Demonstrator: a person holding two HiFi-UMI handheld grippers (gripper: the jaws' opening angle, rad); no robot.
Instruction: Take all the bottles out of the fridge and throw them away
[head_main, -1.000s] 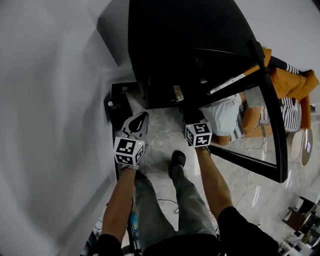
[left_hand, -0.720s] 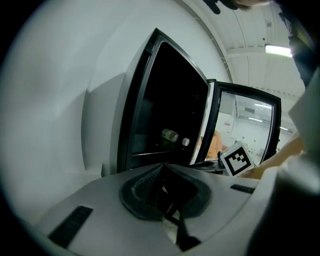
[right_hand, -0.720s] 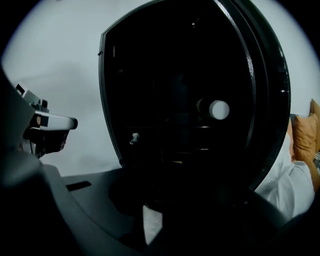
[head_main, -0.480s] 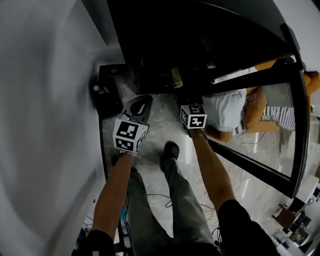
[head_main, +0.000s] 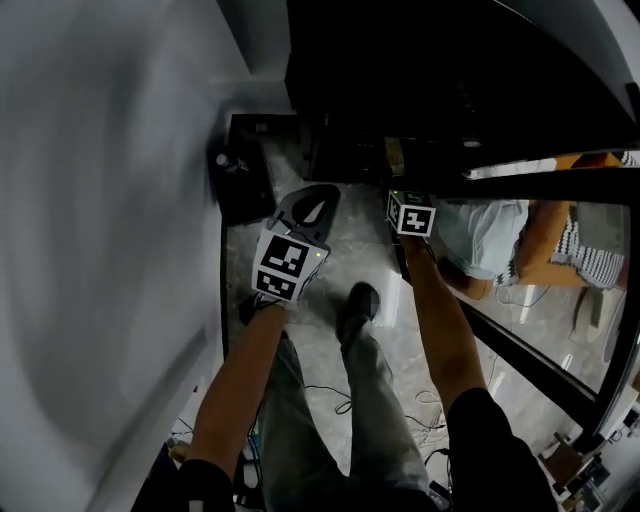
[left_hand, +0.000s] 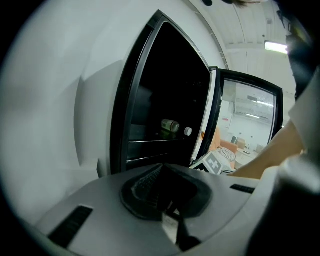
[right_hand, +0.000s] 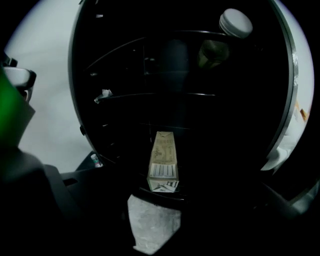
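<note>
Bottle (right_hand: 214, 50) lies sideways in the fridge (head_main: 420, 90), cap toward the opening; only the gripper views show it. Left hand-held gripper (head_main: 312, 203) is clenched, empty; right hand-held gripper (head_main: 404, 195) has just been opening, nothing between.

In the head view the fridge (head_main: 420, 80) interior is near black, hiding the right tool (head_main: 408, 205) tips at twelve o'clock. The bottle (right_hand: 235, 23) at one o'clock is dim below its cap. The carton (right_hand: 163, 160) print is unreadable.
</note>
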